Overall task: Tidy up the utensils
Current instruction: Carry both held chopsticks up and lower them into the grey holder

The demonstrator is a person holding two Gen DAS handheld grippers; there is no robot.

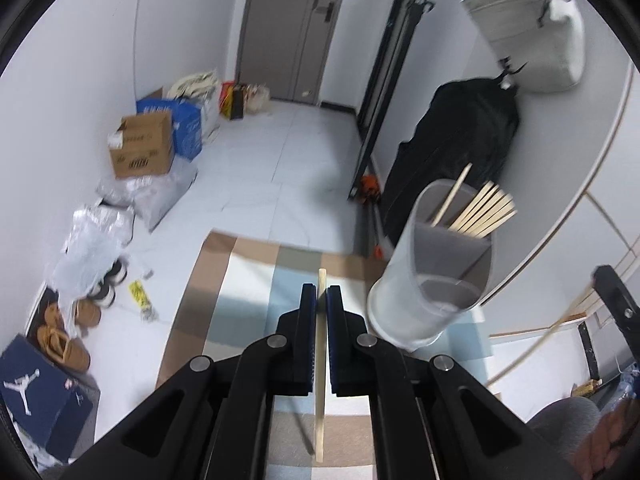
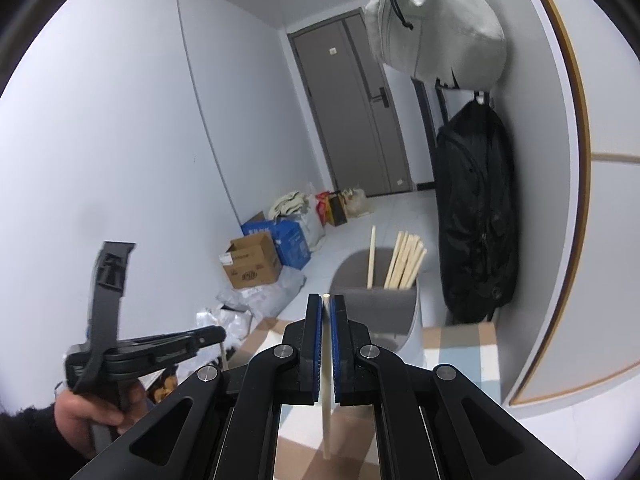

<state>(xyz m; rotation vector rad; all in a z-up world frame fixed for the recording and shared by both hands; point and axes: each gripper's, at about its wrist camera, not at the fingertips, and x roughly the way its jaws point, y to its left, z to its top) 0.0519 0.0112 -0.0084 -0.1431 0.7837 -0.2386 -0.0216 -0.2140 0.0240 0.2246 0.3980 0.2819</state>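
My left gripper (image 1: 321, 289) is shut on a pale wooden chopstick (image 1: 319, 380) that runs along the jaws and sticks out past the tips. To its right stands a translucent grey divided utensil holder (image 1: 432, 280) with several wooden chopsticks (image 1: 482, 210) leaning in its far compartment. My right gripper (image 2: 327, 298) is shut on another pale chopstick (image 2: 327, 396), just short of the same holder (image 2: 394, 320), whose chopsticks (image 2: 404, 260) lean at its back. The right gripper's chopstick (image 1: 540, 340) shows at the right edge of the left wrist view.
A checked cloth (image 1: 256, 280) covers the table. Cardboard and blue boxes (image 1: 144, 148), plastic bags and shoes line the floor at left. A black bag (image 2: 476, 220) and a grey bag (image 2: 436, 28) hang on the wall at right. A hand holds the left gripper's handle (image 2: 112, 344).
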